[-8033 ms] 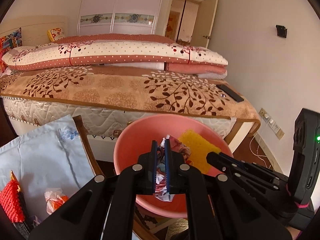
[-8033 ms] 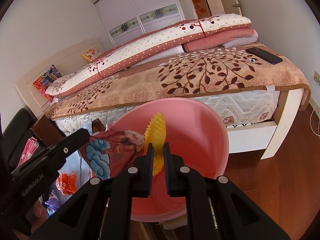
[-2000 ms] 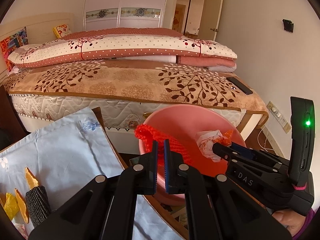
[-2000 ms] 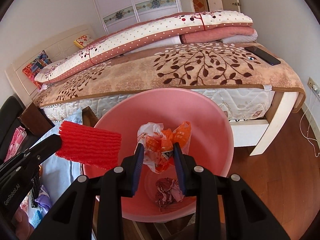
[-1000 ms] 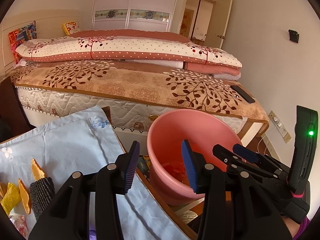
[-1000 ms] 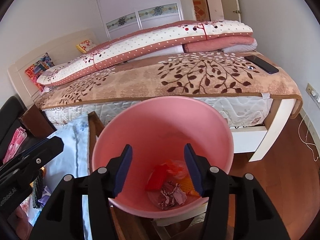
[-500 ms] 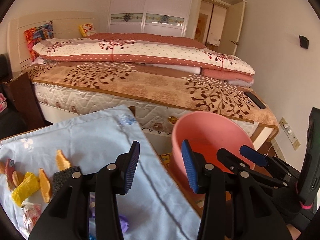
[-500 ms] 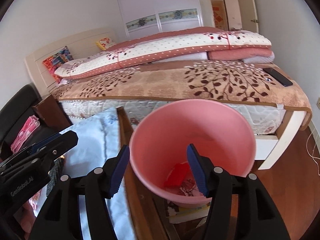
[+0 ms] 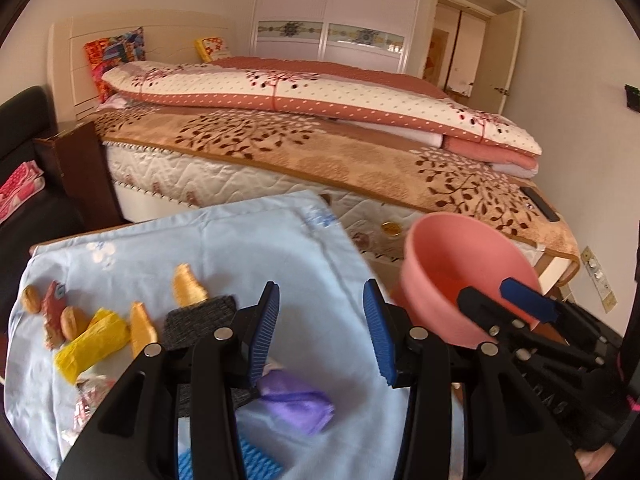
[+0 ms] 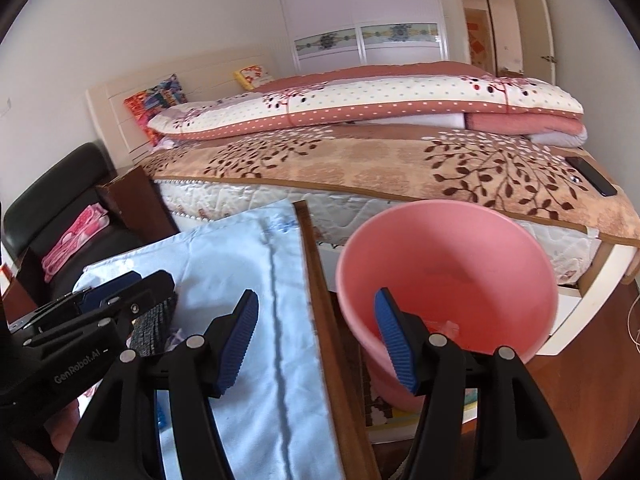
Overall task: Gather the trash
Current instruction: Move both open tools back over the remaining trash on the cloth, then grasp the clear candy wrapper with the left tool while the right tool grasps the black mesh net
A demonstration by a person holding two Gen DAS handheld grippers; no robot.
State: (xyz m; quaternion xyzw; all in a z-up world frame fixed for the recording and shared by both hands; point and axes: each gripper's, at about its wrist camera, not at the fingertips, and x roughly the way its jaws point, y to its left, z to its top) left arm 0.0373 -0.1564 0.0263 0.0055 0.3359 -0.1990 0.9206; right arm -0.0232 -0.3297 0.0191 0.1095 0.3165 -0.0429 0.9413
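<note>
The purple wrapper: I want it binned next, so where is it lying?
In the left wrist view the purple wrapper lies low on the blue cloth, just below the left gripper, beside the grey pad.

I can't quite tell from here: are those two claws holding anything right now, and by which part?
Nothing is held. The left gripper is open over the blue cloth, and the right gripper is open beside the pink bin.
</note>
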